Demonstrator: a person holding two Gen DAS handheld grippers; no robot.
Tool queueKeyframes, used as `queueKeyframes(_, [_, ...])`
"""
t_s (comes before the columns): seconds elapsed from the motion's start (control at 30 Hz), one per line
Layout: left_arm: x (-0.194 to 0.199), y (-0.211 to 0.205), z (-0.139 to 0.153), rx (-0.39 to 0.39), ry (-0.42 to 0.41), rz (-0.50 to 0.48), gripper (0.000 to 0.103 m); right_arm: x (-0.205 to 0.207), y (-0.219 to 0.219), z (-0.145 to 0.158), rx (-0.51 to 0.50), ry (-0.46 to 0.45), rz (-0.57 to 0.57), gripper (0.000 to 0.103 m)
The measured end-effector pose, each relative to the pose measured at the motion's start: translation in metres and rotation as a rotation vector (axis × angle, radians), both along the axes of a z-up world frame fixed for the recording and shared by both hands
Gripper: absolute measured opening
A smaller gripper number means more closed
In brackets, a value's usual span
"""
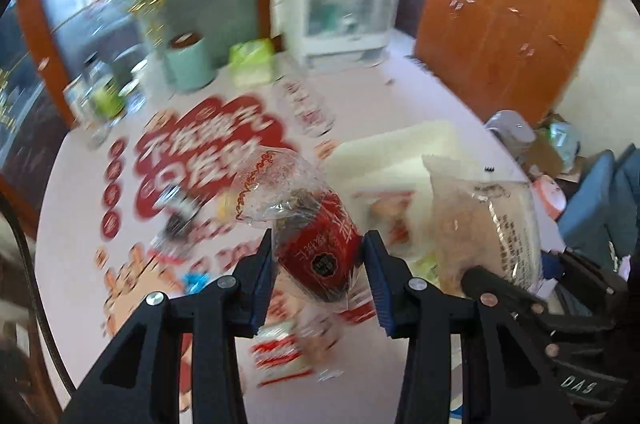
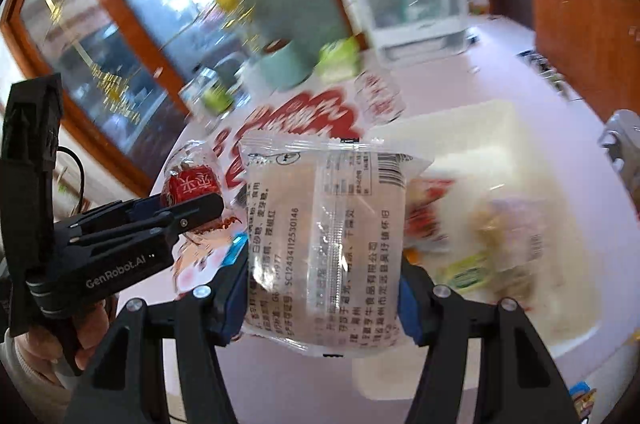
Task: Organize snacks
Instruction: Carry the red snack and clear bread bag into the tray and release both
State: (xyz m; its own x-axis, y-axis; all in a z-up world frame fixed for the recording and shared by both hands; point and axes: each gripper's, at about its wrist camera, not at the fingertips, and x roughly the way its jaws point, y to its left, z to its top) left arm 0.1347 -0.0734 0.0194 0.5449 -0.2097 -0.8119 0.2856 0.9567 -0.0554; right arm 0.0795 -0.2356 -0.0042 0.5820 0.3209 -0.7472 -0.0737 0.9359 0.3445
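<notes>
Red-labelled snack pack (image 1: 316, 256); clear pastry packet (image 2: 324, 248)

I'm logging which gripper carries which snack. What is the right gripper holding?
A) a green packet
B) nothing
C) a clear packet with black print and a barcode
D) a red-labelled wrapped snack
C: in the right wrist view the right gripper has its blue pads pressed on both sides of the clear packet, whose black print and barcode show; the red-labelled snack sits in the left gripper.

Bright daylight, motion-blurred background, fisheye-warped edges.
</notes>
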Motion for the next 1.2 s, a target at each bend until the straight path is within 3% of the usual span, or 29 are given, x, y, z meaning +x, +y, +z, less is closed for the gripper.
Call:
queueKeyframes(0.23, [0.024, -0.088, 0.006, 0.029, -0.029, -0.104, 0.041, -0.004, -0.072, -0.002, -0.013, -0.005, -0.134, 0.062])
queueKeyframes(0.47, [0.047, -0.148, -0.031, 0.112, 0.038, -0.148, 0.041, -0.001, -0.126, -0.03, -0.016, 0.054, -0.225, 0.062])
queueKeyframes(0.93, [0.062, -0.175, -0.113, 0.274, 0.181, -0.151, 0.043, 0.01, -0.142, -0.084, -0.046, 0.194, -0.202, 0.065])
queueKeyframes(0.97, [0.062, -0.175, -0.115, 0.281, 0.183, -0.152, 0.046, 0.011, -0.141, -0.09, -0.047, 0.216, -0.194, 0.066])
queueKeyframes(1.03, [0.062, -0.174, -0.119, 0.289, 0.186, -0.159, 0.065, 0.011, -0.139, -0.095, -0.061, 0.228, -0.186, 0.072])
queueKeyframes(1.07, [0.061, -0.173, -0.119, 0.29, 0.183, -0.155, 0.082, 0.01, -0.136, -0.096, -0.08, 0.225, -0.183, 0.073])
queueKeyframes(1.1, [0.059, -0.17, -0.119, 0.289, 0.17, -0.15, 0.089, 0.009, -0.135, -0.095, -0.091, 0.22, -0.183, 0.074])
queueKeyframes(1.2, [0.056, -0.163, -0.118, 0.281, 0.161, -0.151, 0.089, 0.008, -0.132, -0.092, -0.094, 0.198, -0.177, 0.074])
